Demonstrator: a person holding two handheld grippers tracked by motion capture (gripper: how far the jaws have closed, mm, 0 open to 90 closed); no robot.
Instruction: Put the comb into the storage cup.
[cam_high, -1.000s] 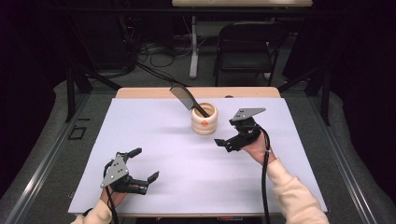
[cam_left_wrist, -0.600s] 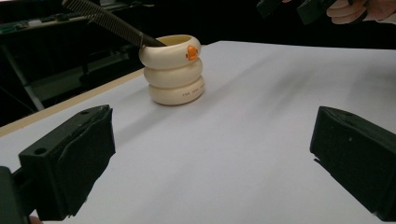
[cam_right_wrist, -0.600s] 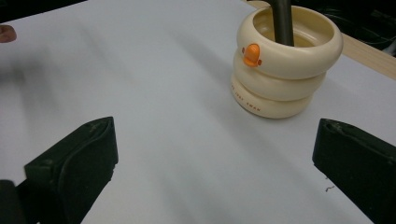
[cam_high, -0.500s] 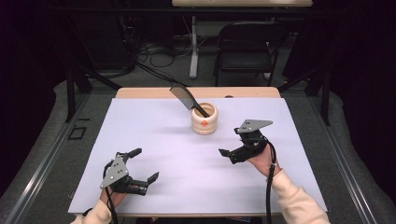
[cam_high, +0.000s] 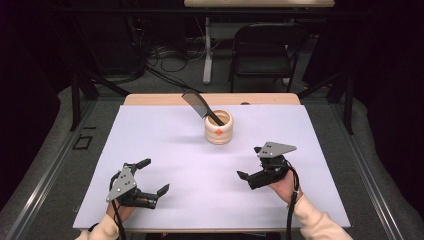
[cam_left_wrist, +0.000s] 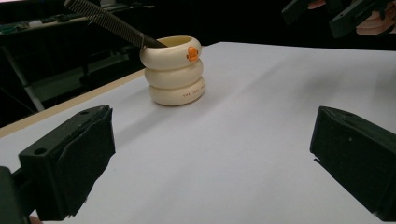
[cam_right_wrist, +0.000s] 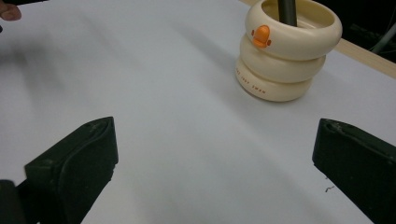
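A cream cup (cam_high: 218, 128) built like three stacked rings, with a small orange mark on its top ring, stands upright on the white worktop (cam_high: 165, 145) toward the far edge, near the middle. A dark comb (cam_high: 200, 107) leans out of the cup, its toothed end tilting up and away to the left in the high view.

The left claw (cam_high: 153, 176) rests low at the near left of the worktop, jaws spread wide and holding nothing. The cup lies well apart from it, ahead and to the right; in the left gripper view the cup (cam_left_wrist: 174, 71) sits beyond the left jaw.

The right claw (cam_high: 250, 163) is at the near right, jaws also spread and empty. The cup is ahead and to its left, apart from it; in the right gripper view the cup (cam_right_wrist: 286, 52) stands beyond the gap, closer to the right jaw.
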